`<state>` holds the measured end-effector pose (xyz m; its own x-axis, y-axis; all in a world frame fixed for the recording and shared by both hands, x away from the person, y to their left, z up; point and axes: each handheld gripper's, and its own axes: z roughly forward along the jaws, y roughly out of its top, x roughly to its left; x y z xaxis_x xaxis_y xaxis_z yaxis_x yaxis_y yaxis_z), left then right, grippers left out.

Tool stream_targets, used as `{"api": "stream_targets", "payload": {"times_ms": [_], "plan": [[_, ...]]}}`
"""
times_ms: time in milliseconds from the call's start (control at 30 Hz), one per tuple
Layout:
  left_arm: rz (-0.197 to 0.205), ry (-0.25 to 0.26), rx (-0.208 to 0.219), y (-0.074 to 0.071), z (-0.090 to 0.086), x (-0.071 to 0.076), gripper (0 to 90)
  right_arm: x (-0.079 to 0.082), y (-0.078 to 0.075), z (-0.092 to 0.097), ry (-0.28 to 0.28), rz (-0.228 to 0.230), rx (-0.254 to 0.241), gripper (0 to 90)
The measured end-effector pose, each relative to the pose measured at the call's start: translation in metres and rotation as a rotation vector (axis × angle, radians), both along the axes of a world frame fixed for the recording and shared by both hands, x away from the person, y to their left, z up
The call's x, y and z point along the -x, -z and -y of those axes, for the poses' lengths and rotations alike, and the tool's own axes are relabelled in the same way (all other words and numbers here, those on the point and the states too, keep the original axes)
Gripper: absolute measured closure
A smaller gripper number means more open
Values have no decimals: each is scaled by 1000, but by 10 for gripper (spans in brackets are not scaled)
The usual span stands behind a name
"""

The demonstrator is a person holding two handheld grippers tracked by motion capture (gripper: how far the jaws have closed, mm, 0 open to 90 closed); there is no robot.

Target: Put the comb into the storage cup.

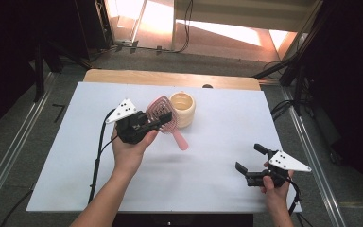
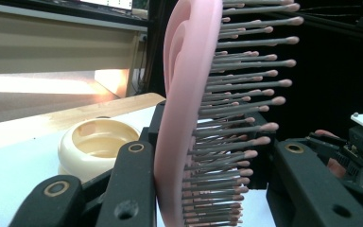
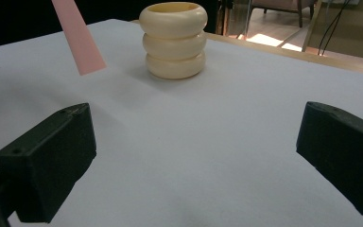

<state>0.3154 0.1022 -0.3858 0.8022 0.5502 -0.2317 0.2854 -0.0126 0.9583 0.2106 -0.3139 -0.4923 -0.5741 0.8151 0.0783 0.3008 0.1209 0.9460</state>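
1. The table (image 1: pixel 75 156), covered in white, takes up the middle of the high view. Most of it is bare; the work sits in its upper middle.

2. The cream holder (image 1: pixel 183 109), a ribbed pot of three stacked rings, stands upright just above the centre of the high view. In the right gripper view it is at the top centre (image 3: pixel 174 40), and its mouth looks empty. Judging from that, nothing has gone into it yet.

3. The pink hairbrush (image 1: pixel 164 119) is already picked up. In the high view its head lies just left of the holder, with the handle slanting down to the right. The right gripper view shows the handle tip (image 3: pixel 78 40) hanging above the cloth at upper left, so the brush is off the table.

4. Your left gripper (image 1: pixel 152 124) is clamped on the brush head. In the left gripper view the brush (image 2: pixel 184 118) stands on edge between the two black jaws, bristles to the right, with the holder (image 2: pixel 97 146) at lower left behind it.

5. Your right gripper (image 1: pixel 250 158) waits at the lower right of the high view, well apart from both things, with its jaws spread wide and nothing between them.

6. What seems left, on my reading: turn the brush, lower it into the holder, and let go. You may want the free gripper to steady the pot.
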Motion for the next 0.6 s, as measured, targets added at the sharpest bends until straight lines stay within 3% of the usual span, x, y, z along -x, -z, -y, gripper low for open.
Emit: {"api": "stream_targets", "payload": {"times_ms": [600], "plan": [[15,-9,6,-10,-3,-10,654,-1,5,6,4,-3,3,0]]}}
